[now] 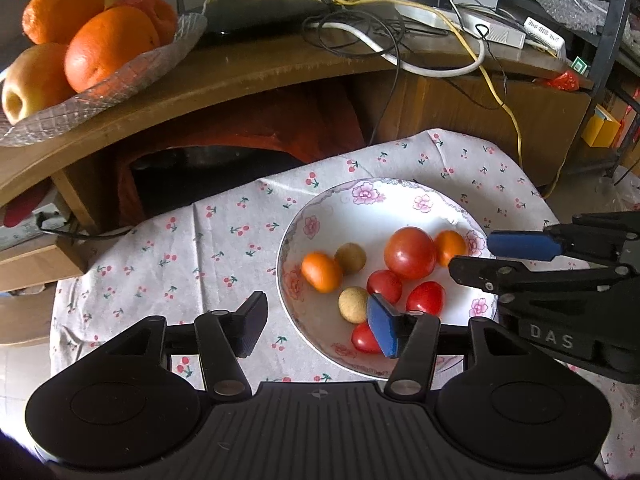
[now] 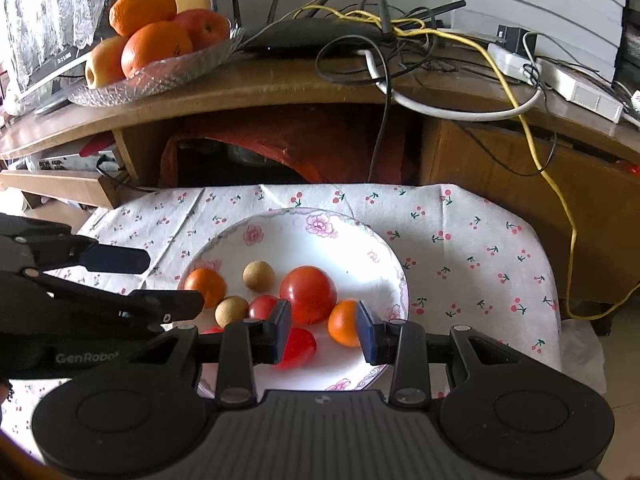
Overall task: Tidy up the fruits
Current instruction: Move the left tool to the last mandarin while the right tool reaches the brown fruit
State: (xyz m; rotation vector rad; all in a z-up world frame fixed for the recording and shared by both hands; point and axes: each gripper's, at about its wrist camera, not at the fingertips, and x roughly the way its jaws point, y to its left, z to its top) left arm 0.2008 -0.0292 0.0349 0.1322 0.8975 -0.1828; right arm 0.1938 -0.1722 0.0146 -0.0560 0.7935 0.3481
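Observation:
A flower-rimmed white plate (image 1: pixel 360 200) (image 2: pixel 280 232) sits on a cherry-print cloth. It holds a big tomato (image 1: pixel 410 252) (image 2: pixel 308 294), two small oranges (image 1: pixel 321 272) (image 2: pixel 344 324), two tan longans (image 1: pixel 350 258) and three cherry tomatoes (image 1: pixel 425 298). My left gripper (image 1: pixel 318 326) (image 2: pixel 174 282) hangs open over the plate's left rim with nothing between its pads. My right gripper (image 2: pixel 324 332) (image 1: pixel 470 255) is open low over the plate's right side. One small orange lies by its right pad and a cherry tomato (image 2: pixel 296 348) under its left pad; neither is pinched.
A glass dish (image 1: pixel 120 80) (image 2: pixel 160 76) with oranges and an apple stands on the wooden shelf (image 1: pixel 280 64) behind the small table. A router, power strips and tangled cables (image 1: pixel 400 20) crowd the shelf's right part. The cloth (image 1: pixel 180 248) left of the plate is bare.

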